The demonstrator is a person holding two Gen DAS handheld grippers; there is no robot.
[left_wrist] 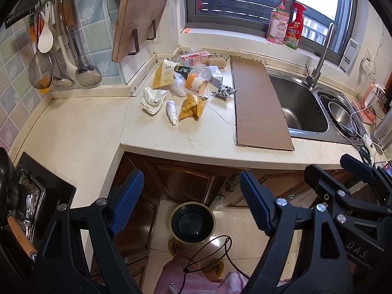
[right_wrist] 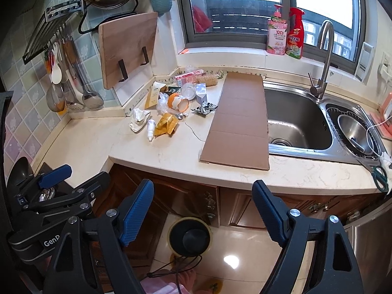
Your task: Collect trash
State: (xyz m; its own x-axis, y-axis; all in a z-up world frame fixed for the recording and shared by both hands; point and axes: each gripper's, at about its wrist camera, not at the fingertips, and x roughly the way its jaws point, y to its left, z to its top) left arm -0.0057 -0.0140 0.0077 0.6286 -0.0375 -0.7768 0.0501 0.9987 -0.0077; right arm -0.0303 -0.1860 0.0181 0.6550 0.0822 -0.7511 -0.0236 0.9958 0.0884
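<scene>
Left wrist view: trash pile sits in the back corner of the countertop, well apart from the left gripper, which hangs off the counter's front edge over the floor. Pile includes a crumpled tissue, a small white spray bottle, a yellow snack wrapper, an orange-and-white paper cup on its side, a pink carton — all left of a flat cardboard sheet that overlaps the sink rim. Black trash bin stands on the floor below, seen between the blue pads. Left jaws wide, nothing between them. Right gripper is just beside the left one, same pose — tilted down toward the cabinet front, jaws wide apart and empty, bin visible between its fingers too. Neither tool touches any trash.
</scene>
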